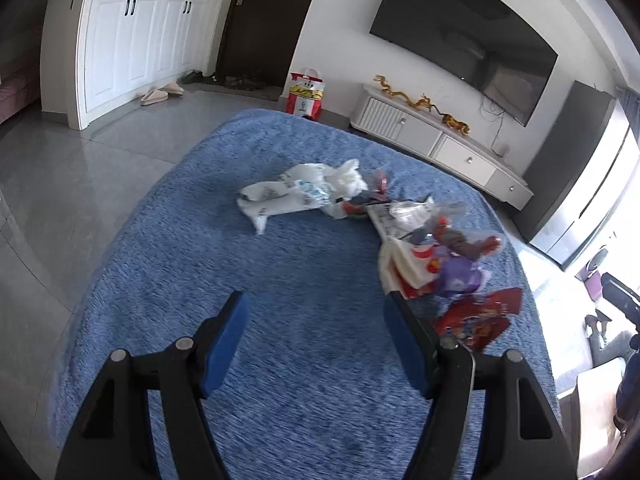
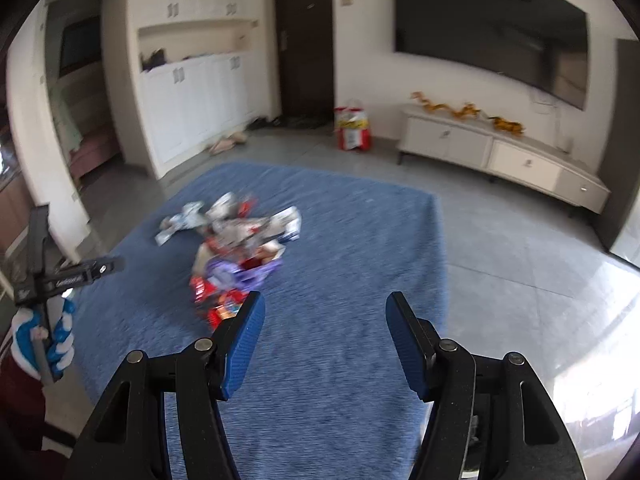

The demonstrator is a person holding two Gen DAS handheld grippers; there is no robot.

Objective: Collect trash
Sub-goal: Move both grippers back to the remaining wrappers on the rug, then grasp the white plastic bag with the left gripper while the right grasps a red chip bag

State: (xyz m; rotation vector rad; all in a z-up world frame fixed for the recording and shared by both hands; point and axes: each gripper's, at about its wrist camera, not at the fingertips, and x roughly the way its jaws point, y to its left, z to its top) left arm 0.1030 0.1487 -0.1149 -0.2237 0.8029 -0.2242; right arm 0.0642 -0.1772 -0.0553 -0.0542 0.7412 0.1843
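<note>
Both grippers, left [image 1: 316, 322] and right [image 2: 324, 322], gaped empty; approach step, next reaching mid-frame wrappers [image 1: 432, 252].

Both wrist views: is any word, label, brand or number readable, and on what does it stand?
Nothing reads for certain.
Left claw's black handle: white lettering, too small and blurred.
Red and yellow bag by the door: print too small.
Wrappers on the blue rug: printing blurred.
White printed bag: markings illegible.
</note>
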